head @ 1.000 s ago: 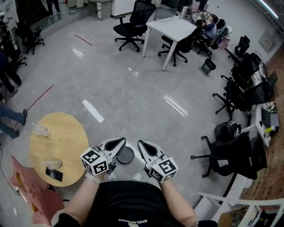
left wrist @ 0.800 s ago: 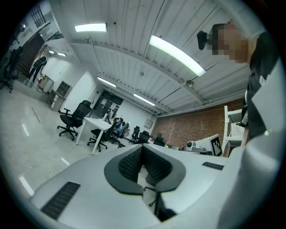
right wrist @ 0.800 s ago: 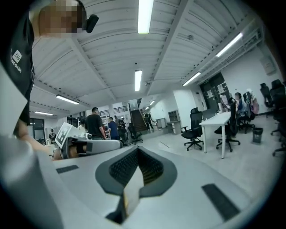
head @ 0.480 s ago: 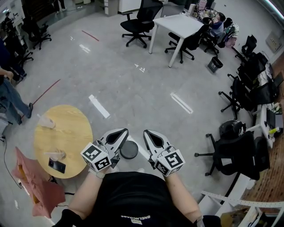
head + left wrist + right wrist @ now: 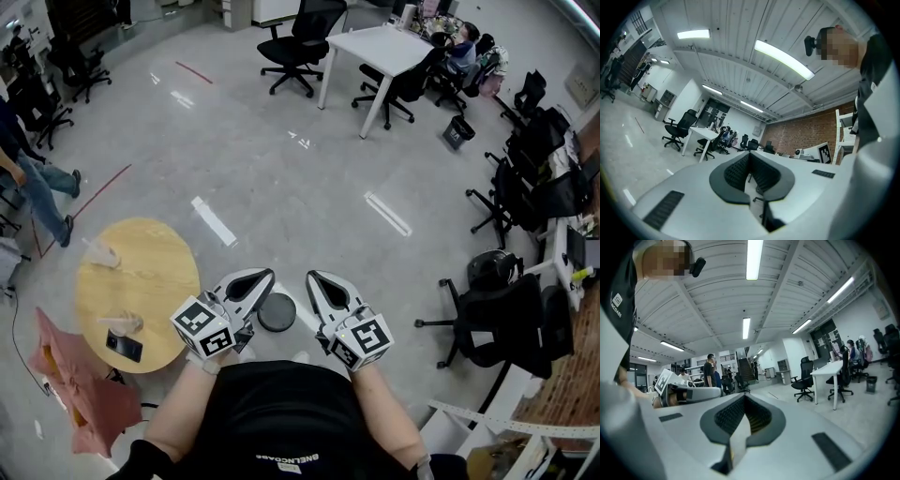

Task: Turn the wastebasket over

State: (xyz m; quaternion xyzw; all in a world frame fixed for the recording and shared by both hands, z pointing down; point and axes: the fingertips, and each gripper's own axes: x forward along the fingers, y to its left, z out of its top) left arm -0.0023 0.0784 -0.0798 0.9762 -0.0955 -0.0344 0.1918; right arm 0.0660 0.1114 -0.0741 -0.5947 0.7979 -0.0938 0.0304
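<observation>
Seen only from above as a dark disc, the wastebasket (image 5: 277,312) stood on the floor (image 5: 281,178) between the closed, empty left tool (image 5: 264,276) and right tool (image 5: 313,277); which way up was unclear. Open floor lay ahead.

My left gripper (image 5: 251,281) and my right gripper (image 5: 321,283) side by side, just apart, in front of my torso. Both point level, away from me. Jaws of each pressed together, nothing between. My forearms (image 5: 174,420) bare, elbows bent, close to my sides.
</observation>
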